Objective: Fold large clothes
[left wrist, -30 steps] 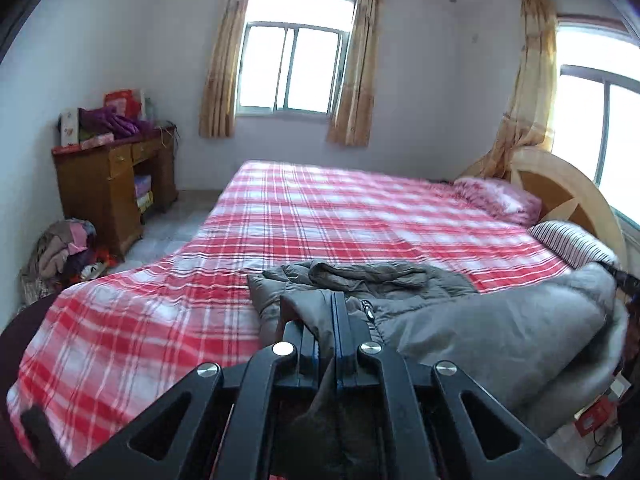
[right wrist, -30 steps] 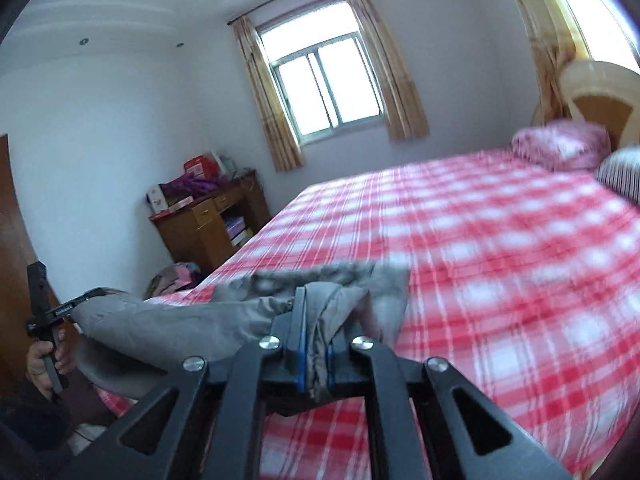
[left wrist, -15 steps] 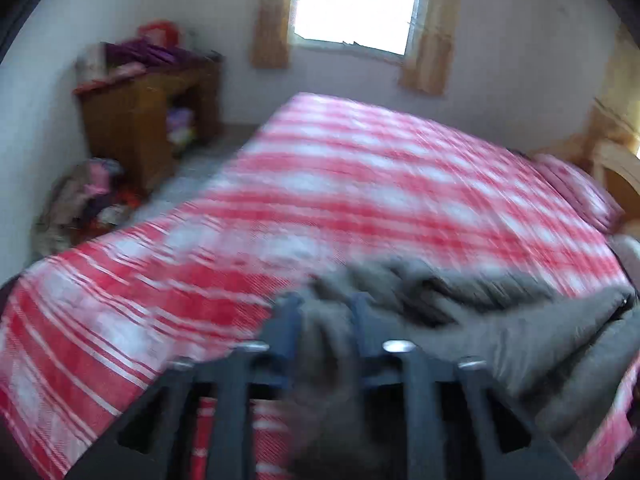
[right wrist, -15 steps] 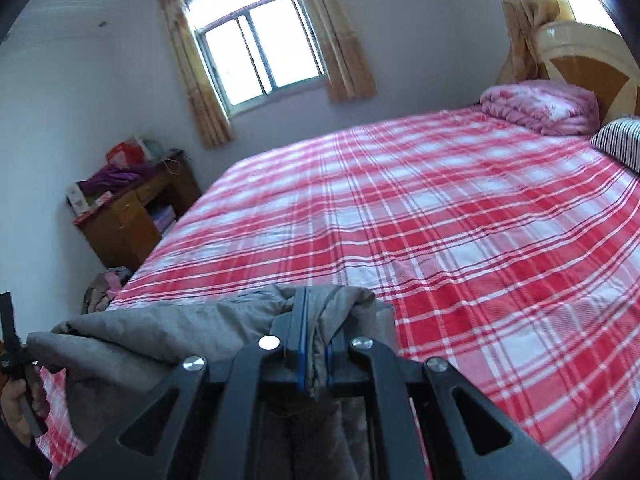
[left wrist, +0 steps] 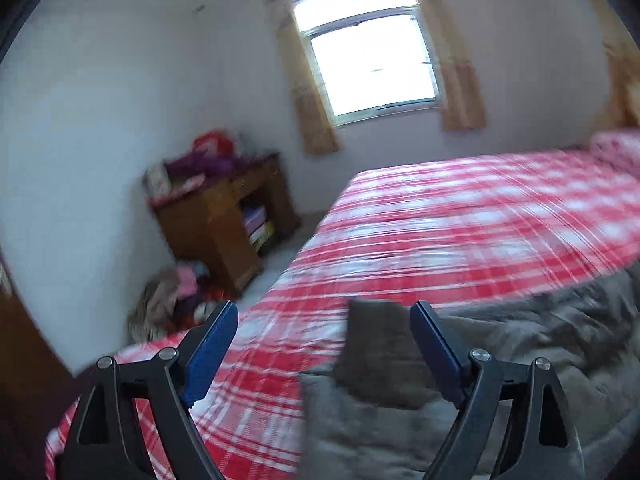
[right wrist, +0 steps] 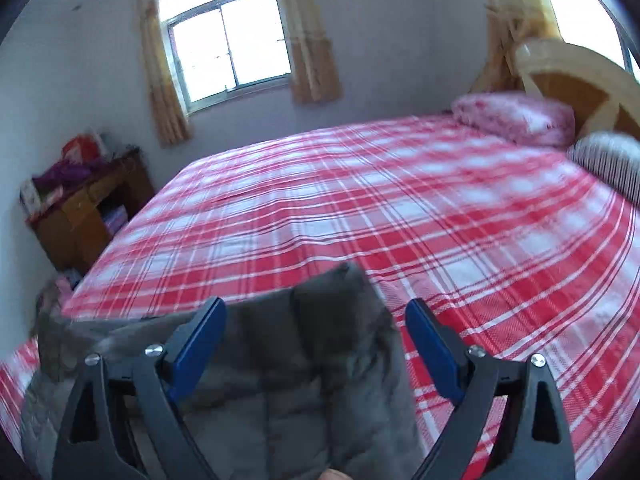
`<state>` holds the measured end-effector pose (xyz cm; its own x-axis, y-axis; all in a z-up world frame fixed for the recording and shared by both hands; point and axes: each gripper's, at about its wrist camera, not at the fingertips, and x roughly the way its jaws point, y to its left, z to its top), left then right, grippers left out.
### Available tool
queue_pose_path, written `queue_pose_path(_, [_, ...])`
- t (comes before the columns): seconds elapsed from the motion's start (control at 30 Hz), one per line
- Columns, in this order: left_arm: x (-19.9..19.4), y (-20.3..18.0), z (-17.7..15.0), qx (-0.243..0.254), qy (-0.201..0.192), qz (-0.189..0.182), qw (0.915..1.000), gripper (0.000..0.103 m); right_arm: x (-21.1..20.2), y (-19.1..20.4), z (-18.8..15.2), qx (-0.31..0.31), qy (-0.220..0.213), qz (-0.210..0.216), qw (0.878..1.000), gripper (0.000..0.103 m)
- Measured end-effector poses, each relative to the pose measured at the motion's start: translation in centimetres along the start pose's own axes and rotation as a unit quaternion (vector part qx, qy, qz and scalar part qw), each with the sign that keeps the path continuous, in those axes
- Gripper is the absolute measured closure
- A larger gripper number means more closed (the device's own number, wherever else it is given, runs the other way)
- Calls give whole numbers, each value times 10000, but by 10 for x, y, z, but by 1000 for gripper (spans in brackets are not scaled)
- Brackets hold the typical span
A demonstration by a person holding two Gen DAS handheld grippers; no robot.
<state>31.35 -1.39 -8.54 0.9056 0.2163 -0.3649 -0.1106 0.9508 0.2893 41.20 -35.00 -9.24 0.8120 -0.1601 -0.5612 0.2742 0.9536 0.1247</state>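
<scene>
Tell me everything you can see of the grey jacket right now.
The grey jacket is a padded, quilted garment, matte fabric with stitched panels. It lies slack on the near edge of the red plaid bed. Both the left claw and right claw have just opened; fabric sits between their blue pads, unpinched.

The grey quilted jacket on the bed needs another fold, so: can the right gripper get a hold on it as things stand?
Probably yes. The right gripper is open, and the grey quilted jacket lies between its blue pads on the red plaid bedsheet, with nothing in the way.
</scene>
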Motion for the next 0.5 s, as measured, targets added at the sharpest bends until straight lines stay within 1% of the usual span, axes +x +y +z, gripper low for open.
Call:
queue_pose_path(0.03, [-2,-10,0,133,-67,-61,9999,14,-9,11,-4,-145,-3,8,9999,9])
queue_pose_path(0.07, [-8,-27,-5,351,-179,-153,9991,12,-24,27,-13,-299,-15,199,9994,9])
queue_pose_path(0.13, [-11,-51,-12,718,-299,-289,9966,7,-38,57,-33,-738,47,537,9958,9])
queue_pose_path(0.17, [-8,-66,-18,990,-350,-259,9941,6,-41,72,-44,-1009,93,665,9926,9])
queue_pose_path(0.23, [6,-87,-27,1414,-337,-93,9893,5,-37,94,-60,-1486,272,784,9854,9])
queue_pose_path(0.27, [23,-95,-35,1649,-305,153,9857,5,-30,100,-65,-1612,301,764,9835,9])
queue_pose_path(0.3, [36,-97,-37,1702,-191,285,9848,5,-22,105,-68,-1738,333,703,9817,9])
queue_pose_path(0.33, [45,-96,-39,1671,-71,366,9852,5,-11,109,-70,-1870,439,630,9794,10])
queue_pose_path(0.37, [65,-89,-38,1535,186,475,9868,5,1,111,-69,-1962,554,545,9775,10])
queue_pose_path(0.43, [100,-68,-36,1044,723,611,9900,5,18,107,-65,-1934,686,376,9780,10])
queue_pose_path(0.5, [123,-52,-37,623,1095,611,9902,5,37,96,-59,-1775,758,197,9810,10])
